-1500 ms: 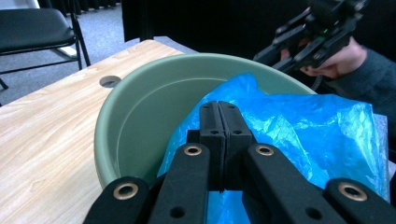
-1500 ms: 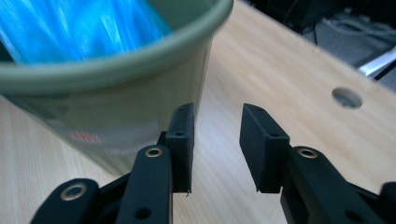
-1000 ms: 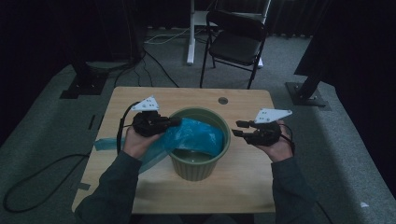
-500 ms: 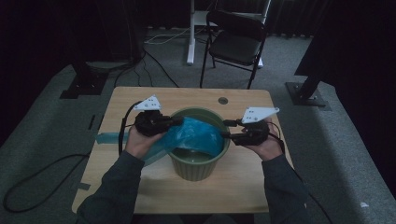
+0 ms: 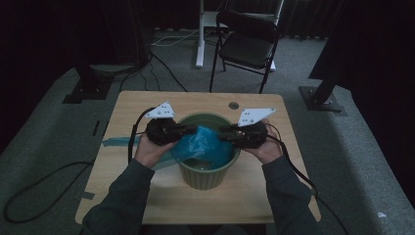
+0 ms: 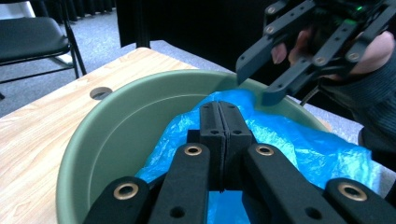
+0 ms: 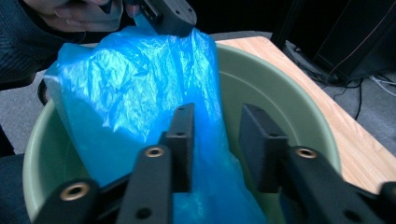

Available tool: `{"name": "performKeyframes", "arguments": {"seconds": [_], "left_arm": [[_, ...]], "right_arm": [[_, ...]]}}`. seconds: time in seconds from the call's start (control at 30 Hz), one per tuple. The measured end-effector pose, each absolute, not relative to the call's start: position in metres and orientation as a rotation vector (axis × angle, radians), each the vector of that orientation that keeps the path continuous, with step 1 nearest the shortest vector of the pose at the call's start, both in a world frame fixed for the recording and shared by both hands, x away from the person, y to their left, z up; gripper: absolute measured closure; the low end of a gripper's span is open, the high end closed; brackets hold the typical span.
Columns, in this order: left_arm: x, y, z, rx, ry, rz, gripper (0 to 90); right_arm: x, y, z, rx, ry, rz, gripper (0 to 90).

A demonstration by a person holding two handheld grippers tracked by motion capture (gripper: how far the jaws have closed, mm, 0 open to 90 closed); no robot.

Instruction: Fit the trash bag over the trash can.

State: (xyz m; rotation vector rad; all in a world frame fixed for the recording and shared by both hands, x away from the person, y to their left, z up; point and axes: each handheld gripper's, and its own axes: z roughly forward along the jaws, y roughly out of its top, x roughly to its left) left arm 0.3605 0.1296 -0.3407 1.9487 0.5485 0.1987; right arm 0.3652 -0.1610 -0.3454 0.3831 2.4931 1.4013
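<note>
A green bucket [image 5: 205, 171] is seen standing on the wooden table [image 5: 122, 196], roughly mid-table, nearer the far edge than the near one. A blue plastic bag [image 5: 203, 147] is draped across the bucket's left rim, part of it inside the bucket and part hanging out toward the table's left edge.

The left gripper [image 5: 188, 129] is held level over the bucket's left rim. In the left gripper view its jaws are seen pressed together, with the bag [image 6: 299, 144] lying under and around them; a fold of the bag appears pinched between the pads, though the film right at the seam is hard to make out. In the right gripper view the same gripper [image 7: 170, 14] is seen at the top of the bag [image 7: 140, 79], the film hanging down from it.

The right gripper [image 5: 226, 134] is held over the bucket's right rim, pointing at the left one. Its jaws stand partly apart and have just been closing. In the right gripper view the bag is seen against the left jaw and behind it; the gap between the pads shows mostly the bucket's inner wall [image 7: 261, 74], and no grip on the film is seen. In the left gripper view the right gripper [image 6: 261, 77] is seen just above the bag's far edge, jaws spread.

A folding chair [image 5: 247, 41] is seen on the floor beyond the table's far edge.
</note>
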Motion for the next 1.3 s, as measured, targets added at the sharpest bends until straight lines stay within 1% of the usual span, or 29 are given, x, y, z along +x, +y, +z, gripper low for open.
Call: {"name": "performKeyframes", "arguments": {"seconds": [0.03,0.07,0.1,0.17,0.23,0.53,0.57,0.6,0.63,0.7,0.73,0.87,0.93,0.97,1.0,1.03,1.1,1.17,1.3], "left_arm": [[0.36,0.129,-0.341,1.949,0.547,0.199,89.2],[0.36,0.129,-0.341,1.949,0.547,0.197,89.2],[0.36,0.128,-0.341,1.95,0.545,0.197,89.2],[0.36,0.128,-0.341,1.951,0.544,0.197,89.1],[0.36,0.128,-0.341,1.948,0.541,0.193,89.1],[0.358,0.127,-0.34,1.944,0.537,0.196,89.1],[0.358,0.127,-0.34,1.943,0.536,0.195,89.1],[0.358,0.127,-0.34,1.942,0.535,0.195,89.1],[0.358,0.126,-0.34,1.942,0.534,0.195,89.1],[0.358,0.125,-0.34,1.943,0.531,0.193,89.1],[0.358,0.123,-0.34,1.946,0.529,0.193,89.1],[0.356,0.119,-0.341,1.95,0.516,0.185,89.0],[0.356,0.117,-0.341,1.951,0.507,0.177,89.1],[0.356,0.116,-0.341,1.952,0.503,0.173,89.1],[0.355,0.116,-0.341,1.951,0.501,0.171,89.0],[0.355,0.117,-0.34,1.952,0.499,0.173,88.5],[0.354,0.119,-0.339,1.944,0.495,0.177,86.4],[0.351,0.126,-0.336,1.927,0.492,0.184,84.3],[0.346,0.146,-0.328,1.897,0.506,0.232,84.3]], "right_arm": [[0.366,-0.16,-0.347,0.373,2.504,1.395,74.8],[0.366,-0.159,-0.347,0.369,2.506,1.392,77.6],[0.365,-0.158,-0.348,0.366,2.507,1.375,82.3],[0.365,-0.159,-0.348,0.367,2.5,1.356,87.7],[0.365,-0.161,-0.348,0.372,2.494,1.359,89.8],[0.365,-0.165,-0.346,0.38,2.473,1.386,89.9],[0.365,-0.165,-0.346,0.378,2.473,1.39,89.7],[0.365,-0.165,-0.346,0.374,2.478,1.403,86.7],[0.366,-0.165,-0.346,0.363,2.494,1.422,79.1],[0.365,-0.162,-0.346,0.351,2.498,1.441,69.9],[0.366,-0.161,-0.346,0.352,2.497,1.445,67.3],[0.367,-0.156,-0.342,0.345,2.495,1.47,62.5],[0.367,-0.153,-0.341,0.338,2.503,1.469,62.4],[0.367,-0.15,-0.341,0.337,2.507,1.455,65.7],[0.367,-0.149,-0.342,0.328,2.51,1.447,72.4],[0.366,-0.148,-0.343,0.326,2.51,1.416,81.5],[0.366,-0.148,-0.345,0.33,2.508,1.378,88.9],[0.366,-0.149,-0.346,0.335,2.507,1.35,89.8],[0.364,-0.152,-0.344,0.326,2.502,1.325,89.8]]}}
